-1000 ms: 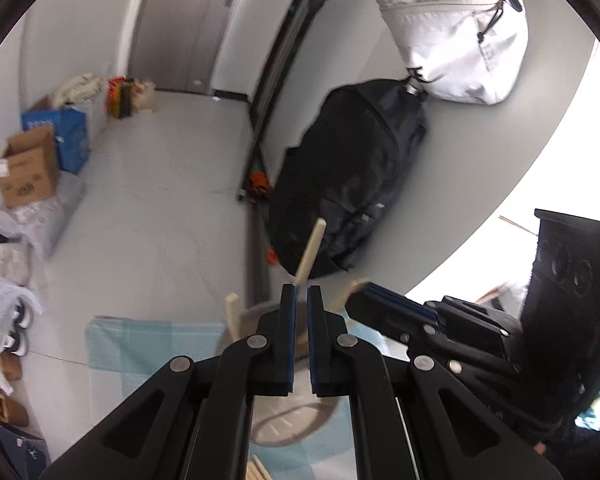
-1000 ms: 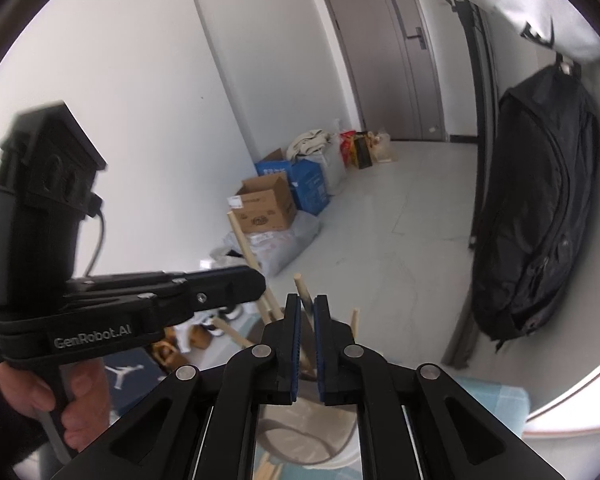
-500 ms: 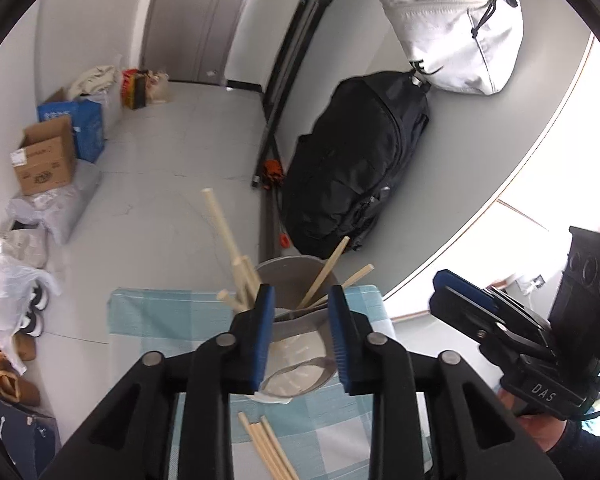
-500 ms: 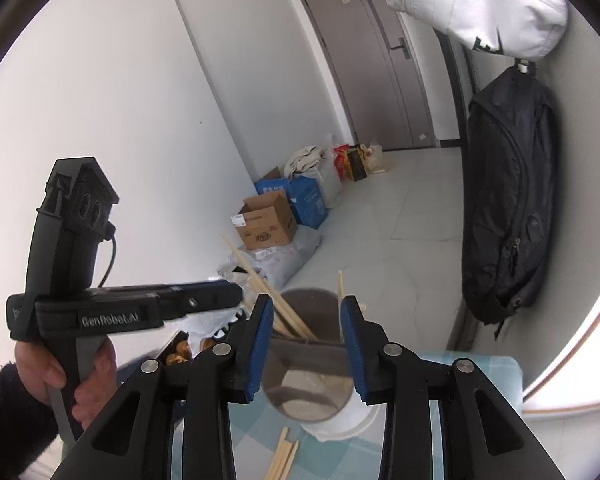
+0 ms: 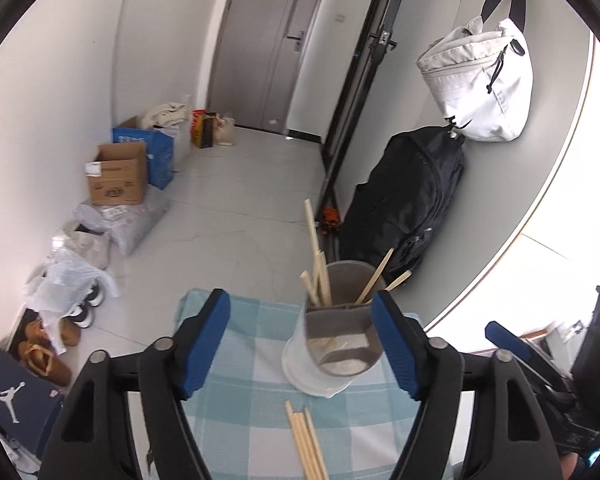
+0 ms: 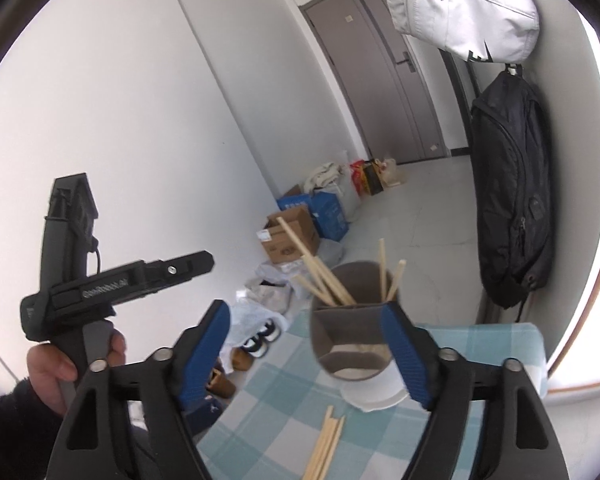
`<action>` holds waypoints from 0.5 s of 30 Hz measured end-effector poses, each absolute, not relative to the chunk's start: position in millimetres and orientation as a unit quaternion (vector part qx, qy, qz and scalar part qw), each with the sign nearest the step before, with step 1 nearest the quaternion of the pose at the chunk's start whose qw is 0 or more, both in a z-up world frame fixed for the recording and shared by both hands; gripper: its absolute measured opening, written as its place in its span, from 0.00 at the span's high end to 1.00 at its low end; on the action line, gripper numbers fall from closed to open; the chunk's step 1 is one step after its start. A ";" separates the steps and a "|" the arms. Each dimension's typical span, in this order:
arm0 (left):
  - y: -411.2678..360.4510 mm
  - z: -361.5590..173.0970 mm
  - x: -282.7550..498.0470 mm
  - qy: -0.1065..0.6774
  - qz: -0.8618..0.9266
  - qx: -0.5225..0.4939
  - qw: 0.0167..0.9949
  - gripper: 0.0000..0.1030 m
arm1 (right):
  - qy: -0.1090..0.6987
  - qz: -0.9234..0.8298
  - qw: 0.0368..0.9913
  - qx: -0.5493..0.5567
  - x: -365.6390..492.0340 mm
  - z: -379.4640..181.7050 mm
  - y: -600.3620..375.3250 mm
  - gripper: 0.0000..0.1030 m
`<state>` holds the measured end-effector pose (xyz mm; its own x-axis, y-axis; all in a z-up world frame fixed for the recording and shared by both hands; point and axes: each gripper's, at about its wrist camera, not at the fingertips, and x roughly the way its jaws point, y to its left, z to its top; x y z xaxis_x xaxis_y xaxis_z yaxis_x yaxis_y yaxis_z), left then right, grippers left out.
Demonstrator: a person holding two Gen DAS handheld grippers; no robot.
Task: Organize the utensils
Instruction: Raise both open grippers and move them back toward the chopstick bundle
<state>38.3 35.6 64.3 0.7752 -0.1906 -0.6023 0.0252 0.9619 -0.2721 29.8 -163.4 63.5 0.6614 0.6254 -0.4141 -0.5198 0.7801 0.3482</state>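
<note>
Both the left gripper [image 5: 302, 344] and right gripper [image 6: 306, 354] have just opened and pulled back; fingers spread, empty. Their chopsticks now stand in the cup [image 5: 342, 336]. Loose chopsticks [image 5: 306, 440] remain on the cloth [image 5: 236, 392].

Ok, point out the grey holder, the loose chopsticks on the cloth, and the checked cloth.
grey holder [image 5: 342, 320], left wrist view, on its front wall.
loose chopsticks [image 5: 306, 440], left wrist view, on the middle of the bundle.
checked cloth [image 6: 284, 404], right wrist view, on a bare patch left of the chopsticks.

Black backpack [image 5: 404, 204] against wall; white bag [image 5: 478, 88] hanging above it; cardboard box [image 5: 118, 178] and blue box [image 5: 152, 152] on floor near grey door [image 5: 268, 48]
</note>
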 end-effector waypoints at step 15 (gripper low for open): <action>18.4 23.4 -15.4 0.295 -0.006 -0.081 0.952 0.19 | 0.255 0.300 0.917 0.057 -14.5 11.5 -151.7 0.03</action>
